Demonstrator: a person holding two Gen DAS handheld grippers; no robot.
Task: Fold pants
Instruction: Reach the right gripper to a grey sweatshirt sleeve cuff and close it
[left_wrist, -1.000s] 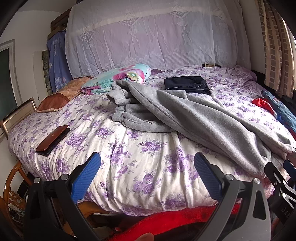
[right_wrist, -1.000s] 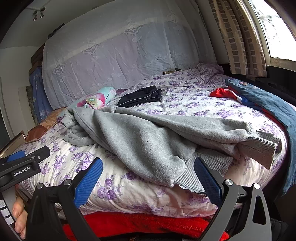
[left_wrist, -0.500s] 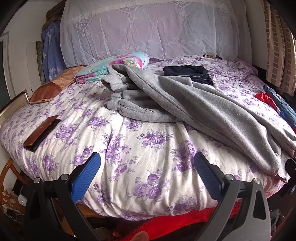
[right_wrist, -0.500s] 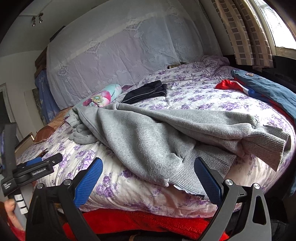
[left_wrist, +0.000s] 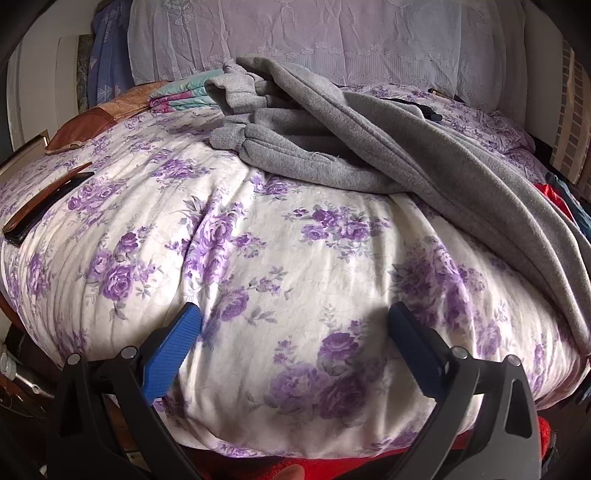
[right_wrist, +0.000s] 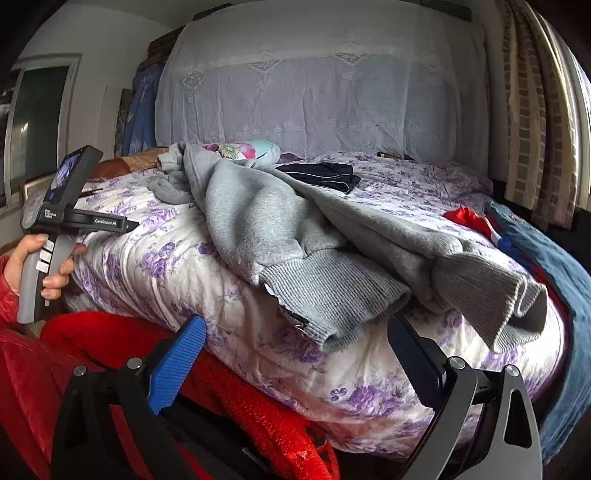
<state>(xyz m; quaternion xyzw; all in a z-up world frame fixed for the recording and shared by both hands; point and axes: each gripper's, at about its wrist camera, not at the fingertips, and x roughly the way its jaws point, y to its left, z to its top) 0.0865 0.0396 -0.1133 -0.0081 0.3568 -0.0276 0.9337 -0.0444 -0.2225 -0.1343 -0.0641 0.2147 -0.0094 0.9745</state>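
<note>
Grey sweatpants (left_wrist: 369, 147) lie rumpled across the floral bed cover (left_wrist: 258, 258), waist end bunched at the far left, legs running to the near right. In the right wrist view the pants (right_wrist: 277, 229) end in two ribbed cuffs (right_wrist: 332, 295) that hang over the bed's near edge. My left gripper (left_wrist: 295, 332) is open and empty, low over bare cover in front of the pants. My right gripper (right_wrist: 295, 343) is open and empty, just below the nearer cuff. The left gripper's body (right_wrist: 70, 221) shows in a hand at the left.
A folded dark garment (right_wrist: 321, 175) lies farther back on the bed. A colourful pillow (right_wrist: 240, 151) sits behind the pants. A brown wallet and phone (left_wrist: 44, 206) lie at the left. Red and blue clothes (right_wrist: 517, 236) lie at the right edge. A red blanket (right_wrist: 240, 387) hangs below.
Both grippers have moved in toward the bed. The left one now sits low over the cover; the right one has come up under the hanging cuffs. The pants have not moved.
</note>
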